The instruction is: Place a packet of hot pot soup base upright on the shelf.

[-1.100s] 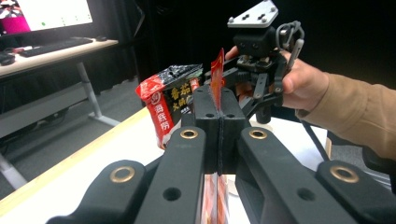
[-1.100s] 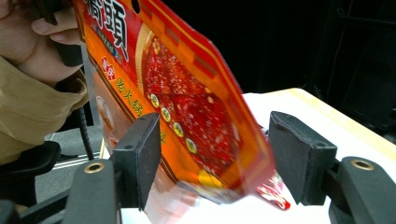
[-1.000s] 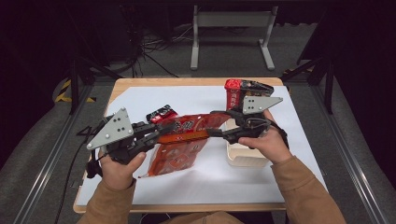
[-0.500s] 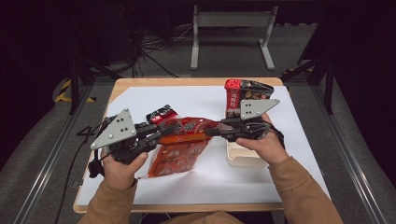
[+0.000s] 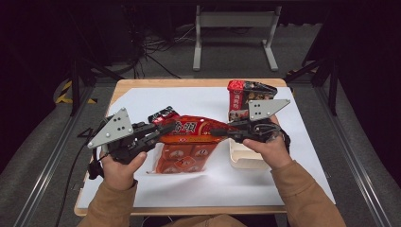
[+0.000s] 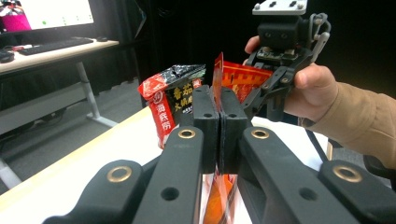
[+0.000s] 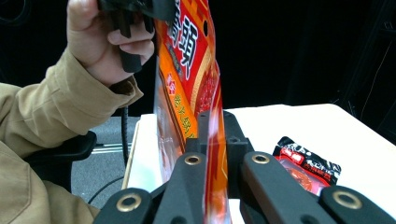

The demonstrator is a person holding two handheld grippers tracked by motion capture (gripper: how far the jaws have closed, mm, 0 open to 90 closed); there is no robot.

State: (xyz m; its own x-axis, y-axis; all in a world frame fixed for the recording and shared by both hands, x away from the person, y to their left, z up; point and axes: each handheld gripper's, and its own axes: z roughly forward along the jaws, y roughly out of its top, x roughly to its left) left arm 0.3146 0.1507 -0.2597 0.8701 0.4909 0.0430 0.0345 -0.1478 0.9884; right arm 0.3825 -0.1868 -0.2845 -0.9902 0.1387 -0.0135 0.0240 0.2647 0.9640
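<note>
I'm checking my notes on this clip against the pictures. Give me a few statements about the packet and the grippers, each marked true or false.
1. Both grippers are shut on the orange-red packet. True: the left gripper holds one end and the right gripper the other; the right jaws have just closed on it.
2. The packet lies flat on the white sheet. False: it is held up off it.
3. A red and black bag stands at the far side of the table. True.
4. The wooden tray sits by the left hand. False: it lies under the right hand.
</note>
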